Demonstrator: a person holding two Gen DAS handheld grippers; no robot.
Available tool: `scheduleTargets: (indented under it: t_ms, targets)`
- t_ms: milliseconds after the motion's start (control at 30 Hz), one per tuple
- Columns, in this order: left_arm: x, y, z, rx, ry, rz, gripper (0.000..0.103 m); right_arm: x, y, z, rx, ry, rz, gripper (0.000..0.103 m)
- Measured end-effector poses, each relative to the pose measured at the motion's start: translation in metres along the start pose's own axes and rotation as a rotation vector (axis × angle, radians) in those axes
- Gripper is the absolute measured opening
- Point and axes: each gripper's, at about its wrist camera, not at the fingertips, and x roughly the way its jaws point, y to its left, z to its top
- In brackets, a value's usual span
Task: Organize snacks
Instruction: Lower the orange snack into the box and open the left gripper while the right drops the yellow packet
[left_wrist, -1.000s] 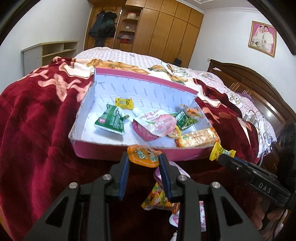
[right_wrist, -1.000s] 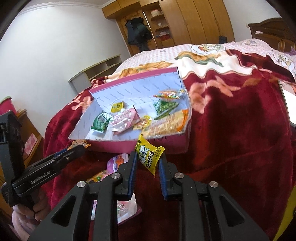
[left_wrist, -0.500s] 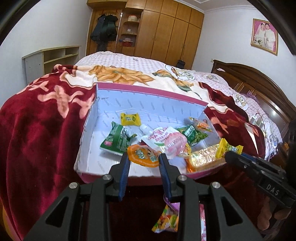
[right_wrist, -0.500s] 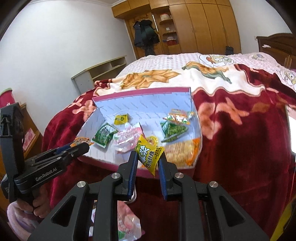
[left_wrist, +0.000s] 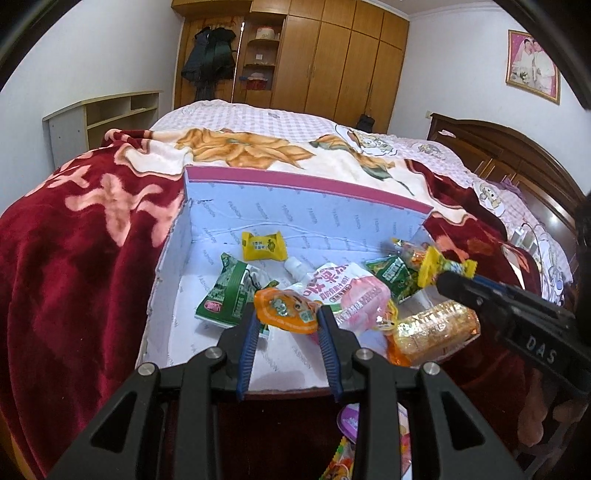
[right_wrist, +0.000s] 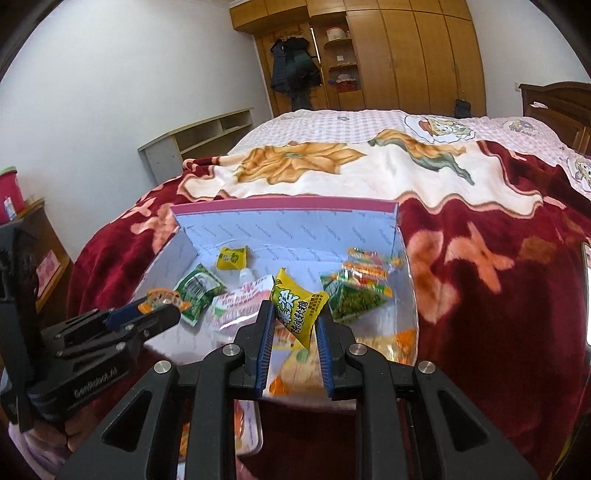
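two grippers hover over the open box (left_wrist: 295, 218) on the bed: the left gripper (left_wrist: 286, 325) pinches an orange snack cup (left_wrist: 286, 308), the right gripper (right_wrist: 295, 314) a yellow candy packet (right_wrist: 297, 310).

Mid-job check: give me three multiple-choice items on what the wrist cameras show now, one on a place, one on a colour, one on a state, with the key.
1. Where does the small yellow candy lie?
A. On the red blanket
B. In the box, near its back wall
C. On the shelf

2. What colour is the jelly cup lid held by the left gripper?
A. Orange
B. Blue
C. White

3. What is the state of the right gripper?
A. Open and empty
B. Shut on the yellow candy packet
C. Shut on the green packet

Key: 1 B, it rests on the floor of the box close to the far wall. 2 A, the foil top is orange. 3 B, both pads press on the packet's sides.
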Motion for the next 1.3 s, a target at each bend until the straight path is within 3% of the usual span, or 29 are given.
scheduleTargets:
  t_ms: [667, 1033, 1133, 1300]
  targets:
    - [0.029, 0.01, -0.003, -0.022, 0.045, 0.024, 0.033, 0.067, -0.002, 0.021, -0.026, 0.046, -0.047, 0.023]
    - [0.03, 0.008, -0.003, -0.012, 0.045, 0.019, 0.038, 0.075, -0.007, 0.021, -0.006, 0.05, -0.035, 0.024]
    - [0.028, 0.007, -0.003, -0.012, 0.041, 0.012, 0.039, 0.071, -0.007, 0.022, 0.005, 0.038, -0.02, 0.035]
    - [0.024, 0.007, 0.0, -0.016, 0.031, 0.012, 0.05, 0.06, -0.004, 0.024, 0.0, 0.015, -0.023, 0.039]
